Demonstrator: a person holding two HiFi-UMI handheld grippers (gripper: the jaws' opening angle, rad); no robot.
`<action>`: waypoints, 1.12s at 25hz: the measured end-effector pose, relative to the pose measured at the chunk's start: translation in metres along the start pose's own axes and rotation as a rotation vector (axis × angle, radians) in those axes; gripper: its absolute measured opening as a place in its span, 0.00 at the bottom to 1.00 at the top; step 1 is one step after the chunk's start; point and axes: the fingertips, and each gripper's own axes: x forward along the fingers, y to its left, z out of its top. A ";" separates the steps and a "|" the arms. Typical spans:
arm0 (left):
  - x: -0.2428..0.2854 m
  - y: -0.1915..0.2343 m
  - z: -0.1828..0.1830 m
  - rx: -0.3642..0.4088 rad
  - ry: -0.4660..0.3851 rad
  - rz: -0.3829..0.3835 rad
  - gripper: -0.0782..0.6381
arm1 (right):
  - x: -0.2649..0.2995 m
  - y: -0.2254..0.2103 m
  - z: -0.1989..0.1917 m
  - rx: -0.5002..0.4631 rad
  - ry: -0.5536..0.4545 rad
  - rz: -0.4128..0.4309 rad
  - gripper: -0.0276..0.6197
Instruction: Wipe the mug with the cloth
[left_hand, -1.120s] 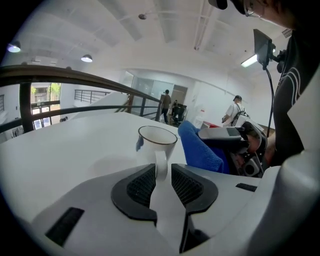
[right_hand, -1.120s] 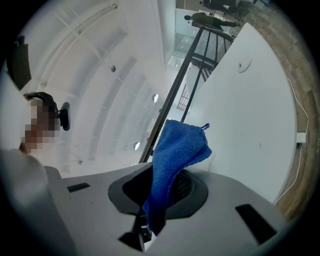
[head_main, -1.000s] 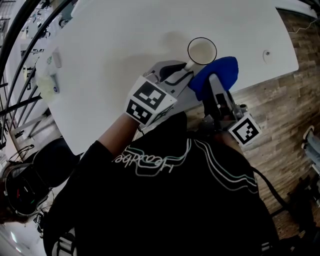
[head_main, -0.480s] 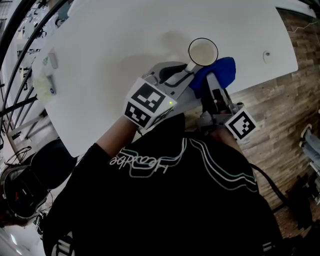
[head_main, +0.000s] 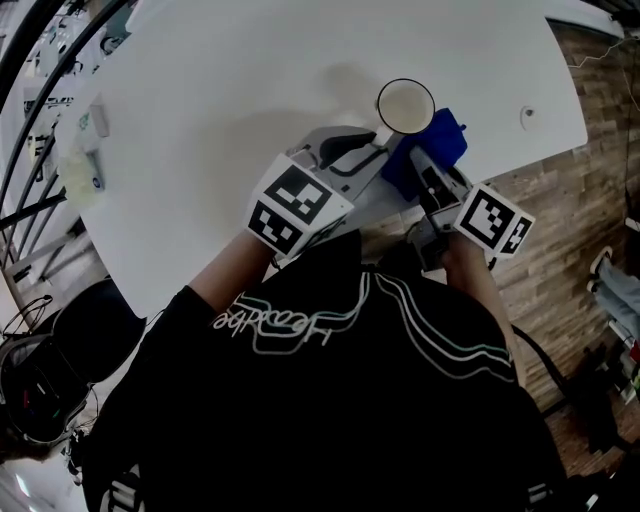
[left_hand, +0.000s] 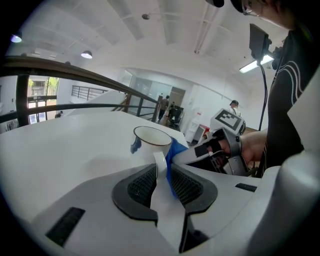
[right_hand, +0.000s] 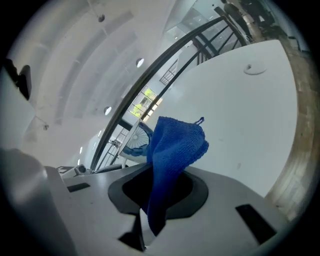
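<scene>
Presently, item by item.

- **Mug** (head_main: 405, 105): white with a dark rim. It stands upright on the white table (head_main: 220, 90), in the upper centre of the head view, mouth open to the camera.
- **My left gripper** (head_main: 374, 142): clenched on the mug's handle. In the left gripper view the white handle runs down between the two ribbed pads (left_hand: 141, 184).
- **Cloth** (head_main: 428, 152): blue, lying against the mug's side, just below and right of it in the head view.
- **My right gripper** (head_main: 425, 178): clamped on the cloth. The cloth's lower end is pinched between the jaws. The rest stands up as a folded bunch in the middle of the right gripper view, with a small loop at its top corner.
- **Floor** (head_main: 560, 220): wood-patterned, along the right edge of the head view, beyond the table's rim.
</scene>
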 end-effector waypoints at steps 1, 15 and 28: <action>0.000 0.000 0.000 -0.002 -0.002 0.000 0.24 | 0.000 -0.001 0.000 -0.022 0.022 -0.012 0.12; 0.002 -0.002 0.007 0.004 0.012 0.055 0.23 | -0.053 0.016 0.050 -0.309 0.121 0.126 0.12; 0.004 0.011 0.010 -0.082 0.064 0.275 0.21 | -0.024 0.033 0.089 -0.310 0.239 0.380 0.12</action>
